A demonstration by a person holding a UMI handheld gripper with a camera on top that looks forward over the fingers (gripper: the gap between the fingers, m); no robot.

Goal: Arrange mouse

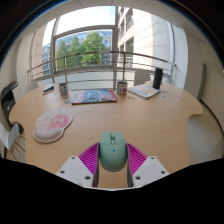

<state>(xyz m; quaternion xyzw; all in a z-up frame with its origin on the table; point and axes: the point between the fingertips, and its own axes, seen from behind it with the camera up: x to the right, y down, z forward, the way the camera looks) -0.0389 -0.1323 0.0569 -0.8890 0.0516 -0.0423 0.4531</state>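
A pale green computer mouse sits between my gripper's two fingers, its nose pointing away from me over the wooden table. The magenta pads press against both of its sides, so the gripper is shut on it. The mouse's rear end is hidden between the fingers. A pink and white mouse pad lies on the table to the left, well beyond the fingers.
A colourful flat mat lies at the far middle of the table, with a small cup beside it. A white laptop or notebook and a dark upright object are at the far right. A chair stands at the left.
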